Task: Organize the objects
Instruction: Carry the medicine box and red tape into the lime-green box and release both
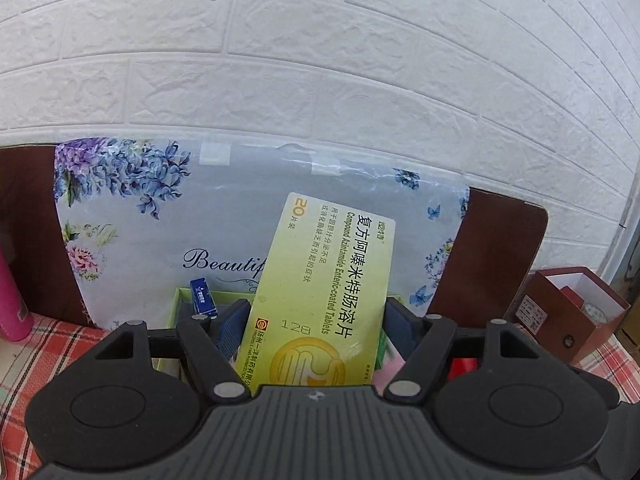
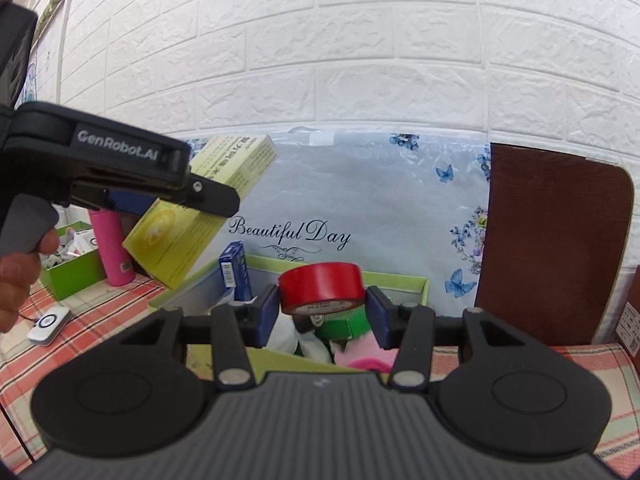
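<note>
In the left wrist view, the left gripper [image 1: 316, 316] is clamped on a flat yellow-green cardboard medicine box [image 1: 320, 292] printed with Chinese text and "Tablets"; the box stands tilted between the blue pads, lifted above a light-green open cardboard tray [image 1: 182, 294] on the bench [image 1: 52, 340], which is covered with a red-and-white checked cloth. A small blue carton [image 1: 203, 296] stands upright at the tray's left side. Behind the tray leans a floral plastic-wrapped panel [image 1: 160, 220] reading "Beautiful", against a white brick-patterned wall [image 1: 320, 60]. A pink cylindrical bottle [image 1: 12, 304] stands at the far left, a brown open box [image 1: 576, 312] at the right.

In the right wrist view, the right gripper [image 2: 324, 312] is clamped on a red roll of tape [image 2: 322, 286], held above the same tray [image 2: 416, 284], where a green box [image 2: 344, 326] and pink and white items lie. The left gripper [image 2: 200, 196] appears at the upper left, carrying the medicine box [image 2: 188, 224] in the air, with a hand [image 2: 20, 272] below it. A second green tray [image 2: 72, 264] and a white device [image 2: 48, 324] rest on the bench to the left.
</note>
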{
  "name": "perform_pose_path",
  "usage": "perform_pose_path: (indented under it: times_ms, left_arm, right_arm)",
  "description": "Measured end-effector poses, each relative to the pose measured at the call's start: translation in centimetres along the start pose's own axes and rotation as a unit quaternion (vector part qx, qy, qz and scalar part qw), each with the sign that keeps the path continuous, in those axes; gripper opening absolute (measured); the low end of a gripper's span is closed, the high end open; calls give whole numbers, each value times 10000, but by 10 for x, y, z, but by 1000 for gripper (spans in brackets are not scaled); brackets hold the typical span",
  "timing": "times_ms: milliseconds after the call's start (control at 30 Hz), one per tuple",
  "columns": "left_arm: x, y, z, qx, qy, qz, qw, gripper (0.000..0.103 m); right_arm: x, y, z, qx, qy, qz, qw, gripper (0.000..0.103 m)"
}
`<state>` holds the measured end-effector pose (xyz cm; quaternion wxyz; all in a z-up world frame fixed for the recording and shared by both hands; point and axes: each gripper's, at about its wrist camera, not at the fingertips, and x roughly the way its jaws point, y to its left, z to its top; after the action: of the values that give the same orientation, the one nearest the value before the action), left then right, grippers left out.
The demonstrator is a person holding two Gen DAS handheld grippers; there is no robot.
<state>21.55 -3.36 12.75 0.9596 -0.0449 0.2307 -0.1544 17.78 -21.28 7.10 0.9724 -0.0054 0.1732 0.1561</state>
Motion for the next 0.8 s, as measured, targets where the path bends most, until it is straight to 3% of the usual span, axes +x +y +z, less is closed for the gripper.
perform_pose_path:
  times_ms: [233,333,400,467,633,800]
  left_arm:
    - [51,14,-1,-52,48,103,9999,75]
    - [68,21,-12,-71,247,217,9994,80]
    - [72,29,-20,-163,404,213,9988,80]
    - [71,35,-27,-265,424,150,9986,80]
    - [60,34,-28,-185,399,185,9989,80]
    - [38,23,-20,-148,296,119,9994,80]
  right_arm:
    - [56,2,-8,-107,178,9,9998,47]
    - [74,3,-23,-263,409,-107,9988,66]
    - [72,1,-33,-296,384,-182,9987,69]
    - [68,0,-40,-267,281,-339,9987,84]
    - [57,-2,-41,-149,233,-407,9988,98]
    - [34,4,-30,-123,78,-384,9992,102]
